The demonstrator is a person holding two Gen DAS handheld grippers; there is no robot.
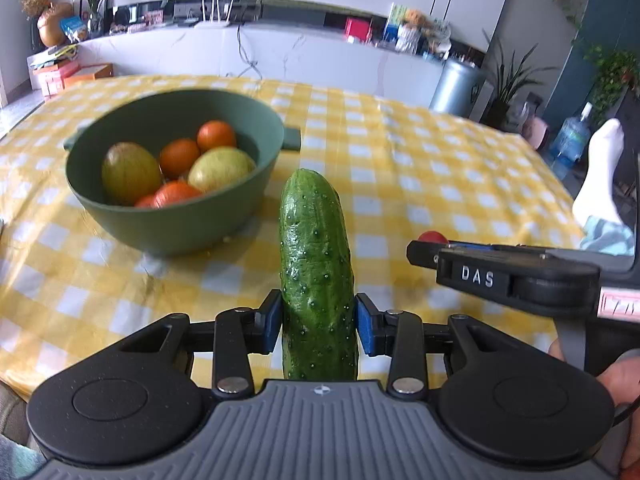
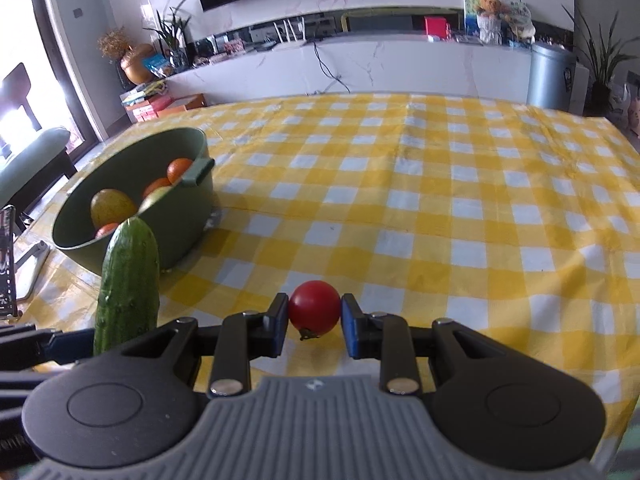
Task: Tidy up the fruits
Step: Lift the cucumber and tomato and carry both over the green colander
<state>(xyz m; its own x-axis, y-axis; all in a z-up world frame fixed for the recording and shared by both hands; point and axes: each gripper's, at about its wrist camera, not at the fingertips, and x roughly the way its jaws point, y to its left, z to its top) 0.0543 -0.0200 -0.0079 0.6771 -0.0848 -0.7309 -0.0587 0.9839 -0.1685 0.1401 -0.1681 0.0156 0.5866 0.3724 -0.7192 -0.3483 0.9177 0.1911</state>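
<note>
Left gripper [image 1: 318, 322]: blue pads closed against a cucumber [image 1: 316, 276], held pointing forward above the table [image 1: 440, 168]. Right gripper [image 2: 314, 326]: pads pinching a red tomato [image 2: 314, 308]. Ahead-left: green bowl [image 1: 172, 228] on the yellow-checked cloth, containing oranges [image 1: 180, 157] and yellow-green fruits [image 1: 130, 172].

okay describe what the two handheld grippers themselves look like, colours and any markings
Both match. The left gripper and right gripper each have a ribbed grey body with a small round emblem, two black round housings, black linkage arms with silver pivot pins, and jaws faced with blue pads. Seen side-on from the left wrist view, the right gripper carries white letters DAS. A bare hand shows at the edge; no cables visible.
</note>
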